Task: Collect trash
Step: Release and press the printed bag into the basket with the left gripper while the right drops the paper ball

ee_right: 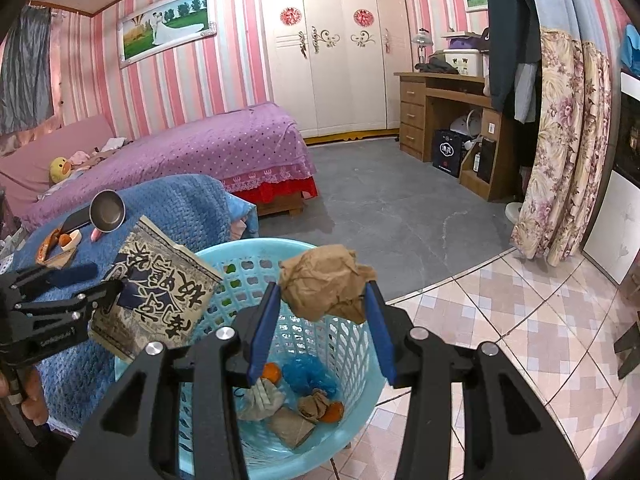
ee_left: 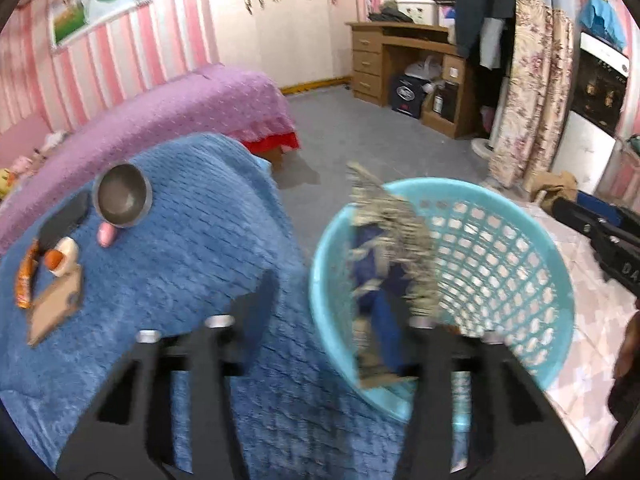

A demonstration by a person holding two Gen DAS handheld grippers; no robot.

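Wrappers [ee_left: 25, 280] and other scraps are lying at the far left of the blue blanket [ee_left: 208, 240] covering the table, beside a metal bowl [ee_left: 122, 195] and a piece of cardboard [ee_left: 54, 312]. Right of them, the left gripper [ee_right: 114, 286] is reaching over the rim of the light blue basket [ee_right: 352, 412], and a printed snack packet [ee_right: 154, 280] is sitting at its fingertips above the basket's left edge; in the left wrist view the packet [ee_left: 384, 232] is blurred over the basket [ee_left: 500, 248], so whether the fingers are still pressing on it cannot be told. Further right, the right gripper [ee_right: 324, 292] is holding a crumpled brown paper ball [ee_right: 326, 282] clamped between its two blue-padded fingers [ee_right: 262, 328], directly above the basket's opening. Down inside the basket, orange peel [ee_right: 271, 371], blue plastic [ee_right: 308, 376], crumpled paper [ee_right: 314, 406] and a flat cardboard piece [ee_right: 290, 426] are lying on the bottom. A person's hand [ee_right: 32, 404] is gripping the left gripper's handle at the left edge.
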